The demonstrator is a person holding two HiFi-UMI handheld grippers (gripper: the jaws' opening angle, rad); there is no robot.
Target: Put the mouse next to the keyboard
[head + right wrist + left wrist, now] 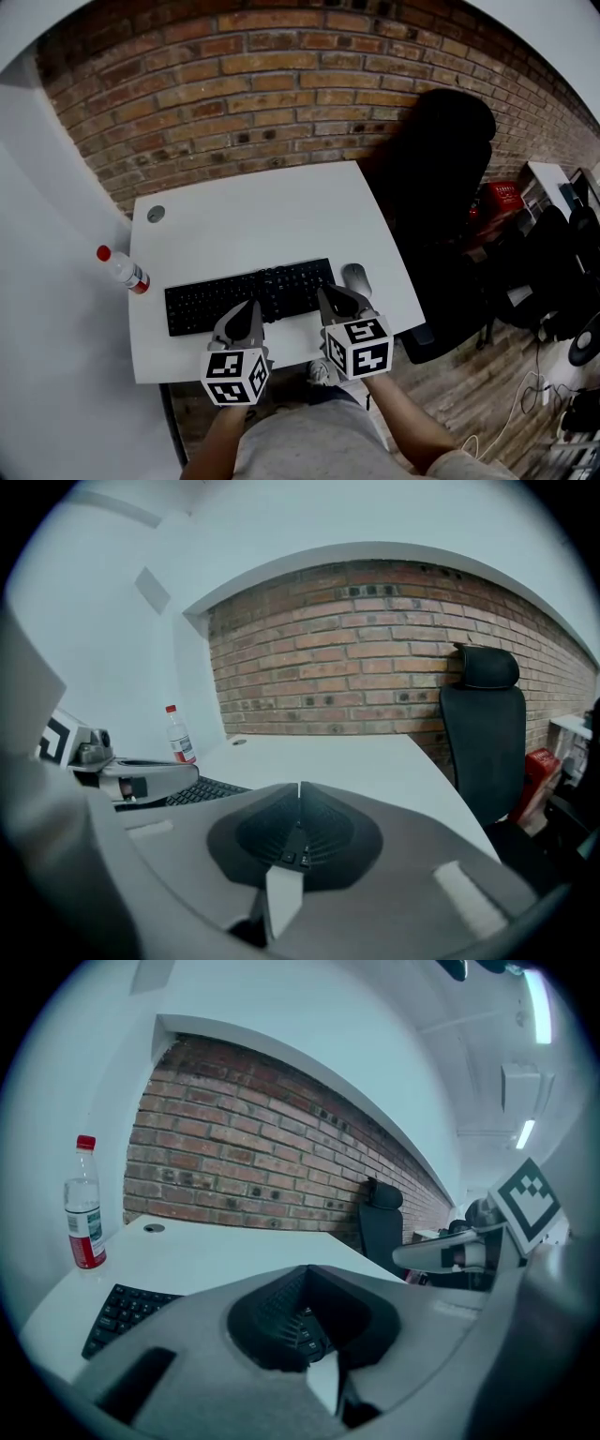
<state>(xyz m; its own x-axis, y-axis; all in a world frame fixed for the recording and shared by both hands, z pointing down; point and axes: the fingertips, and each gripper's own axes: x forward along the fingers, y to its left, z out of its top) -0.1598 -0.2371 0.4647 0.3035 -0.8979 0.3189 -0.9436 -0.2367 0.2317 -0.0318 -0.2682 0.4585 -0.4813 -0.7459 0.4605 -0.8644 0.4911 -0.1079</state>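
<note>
The left gripper (249,311) hides part of the front edge of the keyboard (211,300) in the head view. The words on the water bottle (124,271) label are too small to read.

- My white desk (272,216) sits against a brick wall (281,84), with a round cable hole (156,214) in its far left corner.
- The black keyboard (248,295) lies along the near side, and the grey mouse (356,278) is just off its right end.
- A bottle (123,270) with a red cap is at the desk's left edge.
- My left gripper (251,306) hangs over the keyboard's near edge, and my right gripper (327,293) is by its right corner, close to the mouse.
- A black chair (441,178) stands right of the desk on a wood floor (487,394).
</note>
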